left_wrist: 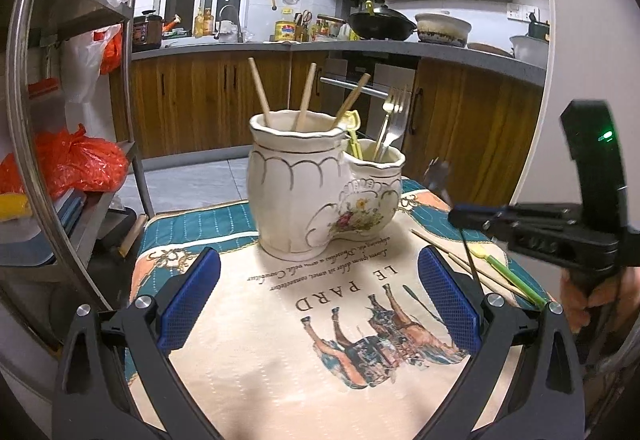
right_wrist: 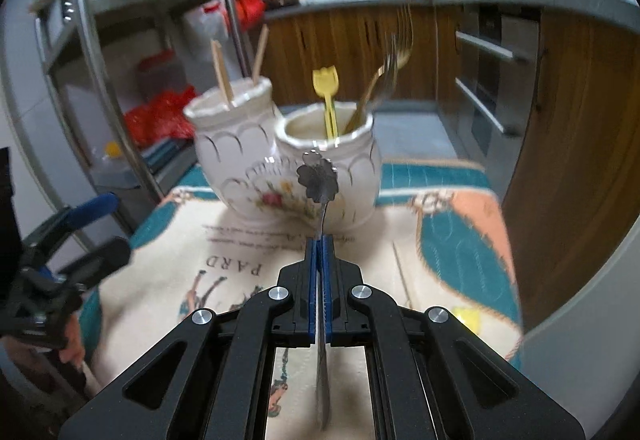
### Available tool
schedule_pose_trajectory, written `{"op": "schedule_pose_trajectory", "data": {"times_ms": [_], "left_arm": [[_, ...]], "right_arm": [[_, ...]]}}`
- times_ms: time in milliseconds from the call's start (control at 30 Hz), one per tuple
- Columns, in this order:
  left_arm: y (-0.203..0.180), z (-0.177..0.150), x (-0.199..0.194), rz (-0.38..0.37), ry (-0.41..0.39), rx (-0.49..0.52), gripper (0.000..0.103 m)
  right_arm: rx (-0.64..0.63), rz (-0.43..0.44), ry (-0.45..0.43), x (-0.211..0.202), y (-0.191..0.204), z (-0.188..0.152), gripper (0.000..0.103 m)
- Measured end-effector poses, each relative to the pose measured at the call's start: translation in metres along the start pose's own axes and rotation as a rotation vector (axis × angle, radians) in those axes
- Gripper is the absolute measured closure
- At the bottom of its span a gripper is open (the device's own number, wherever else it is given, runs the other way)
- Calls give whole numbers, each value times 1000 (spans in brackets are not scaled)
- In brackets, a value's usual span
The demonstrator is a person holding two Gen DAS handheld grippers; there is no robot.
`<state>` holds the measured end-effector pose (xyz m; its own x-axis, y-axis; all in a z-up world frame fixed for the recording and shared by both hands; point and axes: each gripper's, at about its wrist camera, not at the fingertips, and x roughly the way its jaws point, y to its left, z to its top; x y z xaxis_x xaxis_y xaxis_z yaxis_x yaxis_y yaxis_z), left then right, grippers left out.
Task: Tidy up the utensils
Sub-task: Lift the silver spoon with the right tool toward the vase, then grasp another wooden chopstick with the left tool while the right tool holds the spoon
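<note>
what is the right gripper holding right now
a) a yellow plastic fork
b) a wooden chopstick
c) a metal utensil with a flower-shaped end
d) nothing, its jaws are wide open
c: in the right wrist view the right gripper has its blue pads shut on a thin metal utensil whose flower-shaped end points toward the ceramic holder; the yellow fork stands in the holder's smaller cup.
</note>
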<state>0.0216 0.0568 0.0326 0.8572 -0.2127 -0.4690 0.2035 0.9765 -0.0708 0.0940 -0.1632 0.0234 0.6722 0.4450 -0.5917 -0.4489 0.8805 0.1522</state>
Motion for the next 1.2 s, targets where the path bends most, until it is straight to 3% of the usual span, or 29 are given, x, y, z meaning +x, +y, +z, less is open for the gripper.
{"op": "schedule_pose_trajectory", "data": {"times_ms": [400,700,867,1200], "left_arm": [[-36,6,3,-5,14,60,6],[-81,9,29,-11,58,69,6],[-117,-1,47,-31,137,42,19],[-174,-29,66,-86,302,6,61]], "right_arm": [[-75,24,-190,-53,-5,5,101],[-30,4,-273,-90,-44,13,101],[-11,0,-289,-102,-65,5,101],[43,9,-314,-122,-97,-11,101]]}}
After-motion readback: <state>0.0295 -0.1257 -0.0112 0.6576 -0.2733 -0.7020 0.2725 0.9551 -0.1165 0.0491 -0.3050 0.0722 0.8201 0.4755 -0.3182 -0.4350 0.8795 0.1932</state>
